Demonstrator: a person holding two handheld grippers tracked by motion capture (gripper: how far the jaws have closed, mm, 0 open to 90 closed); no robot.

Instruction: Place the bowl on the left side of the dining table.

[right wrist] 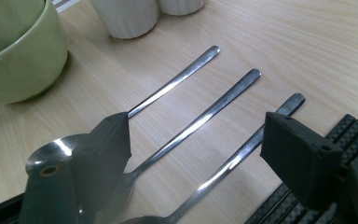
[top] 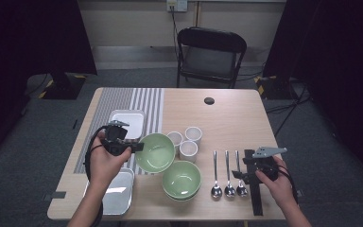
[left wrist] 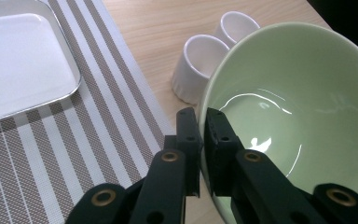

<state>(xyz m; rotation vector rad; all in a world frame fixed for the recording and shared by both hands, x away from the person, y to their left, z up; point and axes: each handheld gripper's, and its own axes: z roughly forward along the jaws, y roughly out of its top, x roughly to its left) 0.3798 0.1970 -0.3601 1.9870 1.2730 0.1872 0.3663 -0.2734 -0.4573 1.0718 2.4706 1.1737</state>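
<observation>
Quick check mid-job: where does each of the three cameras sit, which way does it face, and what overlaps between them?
High view: above the near table edge, looking forward and down; both forearms enter from below.
Left gripper view: rides the left hand-held gripper, jaws shut on the tilted green bowl rim.
Right gripper view: rides the right hand-held gripper, jaws open over the three spoons.
Shared: the white cups appear in all three.

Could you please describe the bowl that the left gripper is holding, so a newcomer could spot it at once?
On the wooden table, look beside the striped placemat. The green bowl there is tilted, its rim pinched by the left gripper. Its twin, the other green bowl, sits flat and nearer the person.
</observation>
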